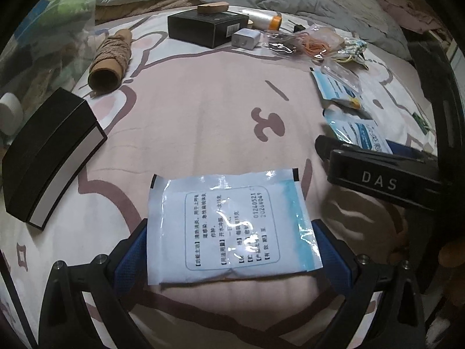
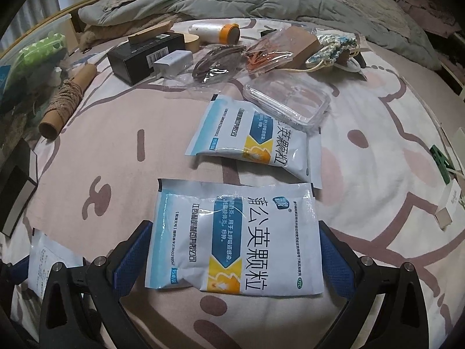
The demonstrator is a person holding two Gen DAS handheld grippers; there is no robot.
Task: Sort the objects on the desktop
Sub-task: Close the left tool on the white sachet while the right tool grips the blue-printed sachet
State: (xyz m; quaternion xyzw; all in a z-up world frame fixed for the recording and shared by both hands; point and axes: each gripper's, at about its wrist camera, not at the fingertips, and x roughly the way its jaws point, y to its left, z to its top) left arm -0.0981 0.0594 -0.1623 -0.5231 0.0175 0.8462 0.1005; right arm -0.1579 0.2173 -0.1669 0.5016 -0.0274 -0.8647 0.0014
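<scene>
Here, on a pink printed bedsheet (image 2: 377,174), the left tool (image 1: 229,250) and right tool (image 2: 235,253) each straddle 1 medicine sachet (image 1: 229,226) (image 2: 235,232), fingers wide and not clamped, the light, soft, slick packets likely best pinched at their flat sealed edges.

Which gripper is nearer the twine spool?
Left. The twine spool lies ahead-left of the left gripper, past the black box. The right gripper sits further right, and the spool is far across the bedsheet from it.
</scene>
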